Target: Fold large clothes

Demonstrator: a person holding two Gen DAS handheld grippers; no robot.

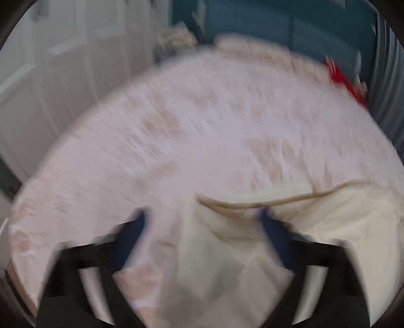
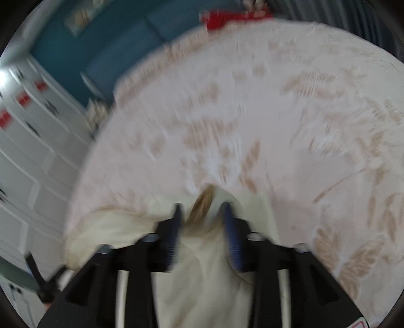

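A cream garment (image 1: 328, 227) with a tan-trimmed edge lies on a pale pink bedspread (image 1: 202, 126) with a beige leaf pattern. My left gripper (image 1: 203, 222) hovers over the garment's left end with its blue fingers (image 1: 137, 227) spread wide and nothing pinched between them. In the right wrist view the same cream garment (image 2: 202, 277) runs under my right gripper (image 2: 202, 214). A bunched fold with the tan trim stands between its blue fingers (image 2: 176, 222), with a gap on each side, so the jaws are open. Both views are blurred.
The bedspread (image 2: 252, 101) fills most of both views. A red item (image 1: 346, 80) (image 2: 227, 17) lies at its far edge. White panelled doors (image 1: 63, 75) (image 2: 30, 151) stand to the left, a teal wall (image 1: 277, 25) behind, and a grey curtain (image 1: 388, 75) to the right.
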